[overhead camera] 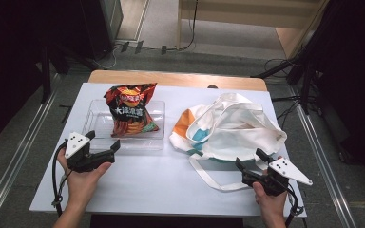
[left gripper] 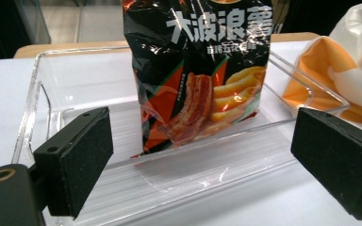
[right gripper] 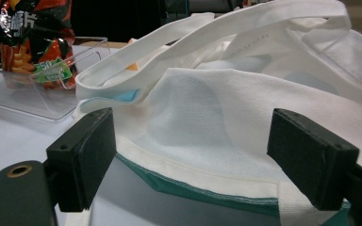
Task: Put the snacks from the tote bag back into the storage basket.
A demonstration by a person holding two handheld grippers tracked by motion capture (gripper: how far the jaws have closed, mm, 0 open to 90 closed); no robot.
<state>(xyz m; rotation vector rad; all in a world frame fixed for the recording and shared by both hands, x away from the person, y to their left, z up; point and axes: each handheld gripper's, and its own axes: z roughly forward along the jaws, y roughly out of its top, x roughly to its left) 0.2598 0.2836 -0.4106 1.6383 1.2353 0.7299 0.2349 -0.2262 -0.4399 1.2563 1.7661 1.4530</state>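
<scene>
Closest to the person, the two hands rest on the white table, each holding a gripper. The left gripper has its jaws spread wide and empty, aimed at the near wall of the clear plastic tray; in the left gripper view the tray's front edge sits just between the pads, which looks like a line-up for reaching the chip bag. The right gripper is likewise released, jaws apart with nothing between them, pointing at the near hem of the cloth tote bag, just short of touching it as far as I can tell. My guess is that it means to lift the bag's rim and open the mouth.

Farther back, the chip bag lies propped inside the tray, its top leaning toward the far side. The tote bag slumps just to the tray's right, straps tumbled over its top, one loop trailing toward the person.
</scene>
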